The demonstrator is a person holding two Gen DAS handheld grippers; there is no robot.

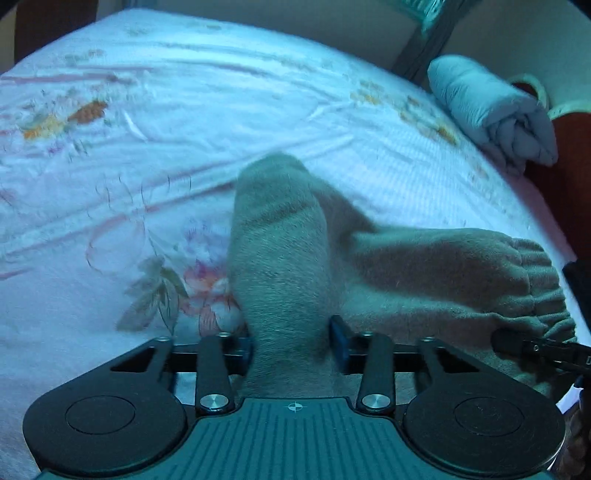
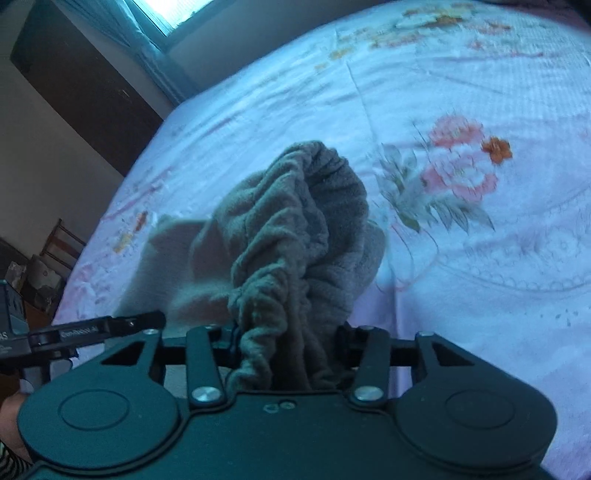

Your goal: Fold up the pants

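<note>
Two hand-held grippers grip one pair of grey fleece pants [image 1: 280, 236] over a bed covered by one white floral sheet [image 1: 147, 122]. The left gripper [image 1: 291, 332] has its jaws drawn in narrow on a single pant leg, which rises between its fingers and stretches away ahead of it, the cuff end blurred. To the right of that gripper the rest of the garment spreads toward the gathered elastic waistband [image 1: 532, 280], where the tip of the other tool enters from the right edge.

The right gripper [image 2: 288, 343] is clamped on the bunched waistband, the ruched fabric packed between its two fingers and bulging up ahead of them in one thick fold. To the left of this gripper a flatter part of the pants lies on the sheet, with the left tool's finger reaching in beside it.

Beyond the left gripper, up and to the right at the bed's far edge, sits one rolled pale blue cloth [image 1: 491, 114]. Several printed flower clusters mark the sheet: one pink bouquet just left of the left gripper's held leg, and one pink and orange bouquet ahead and to the right of the right gripper. Far left of the right gripper stand one dark cabinet [image 2: 81, 85] and one bright window [image 2: 173, 14]. A striped sleeve [image 2: 11, 458] shows at the lower left corner of the right wrist view
</note>
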